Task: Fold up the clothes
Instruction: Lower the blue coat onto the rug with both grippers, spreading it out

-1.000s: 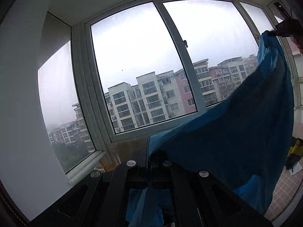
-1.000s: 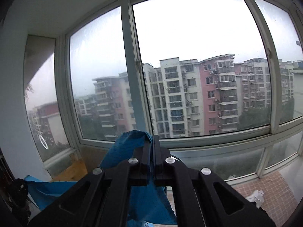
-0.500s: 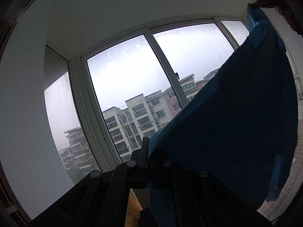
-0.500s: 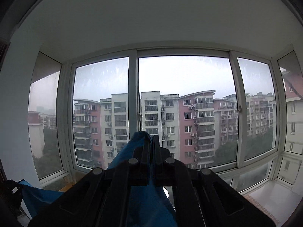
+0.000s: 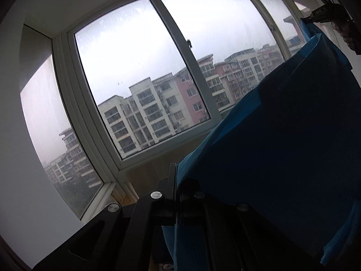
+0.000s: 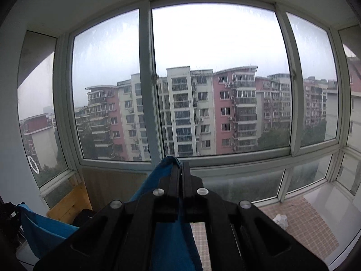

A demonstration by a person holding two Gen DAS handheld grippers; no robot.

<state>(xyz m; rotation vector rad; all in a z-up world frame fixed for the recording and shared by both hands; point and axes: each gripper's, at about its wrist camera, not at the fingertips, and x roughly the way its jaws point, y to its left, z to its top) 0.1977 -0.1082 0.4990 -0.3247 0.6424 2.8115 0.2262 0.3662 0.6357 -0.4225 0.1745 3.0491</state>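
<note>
Hanging blue garment [image 5: 282, 146], stretched, dark folds | L fingers [image 5: 176, 178] + R fingers [image 6: 180, 174] pinching cloth edge

One blue garment [image 5: 282, 146], two hand-held grippers [image 5: 177, 176] [image 6: 180, 169].

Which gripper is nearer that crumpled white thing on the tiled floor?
Right. The right gripper, shut on the blue garment, has the white crumpled thing lower right of it. The left gripper shows none.
</note>
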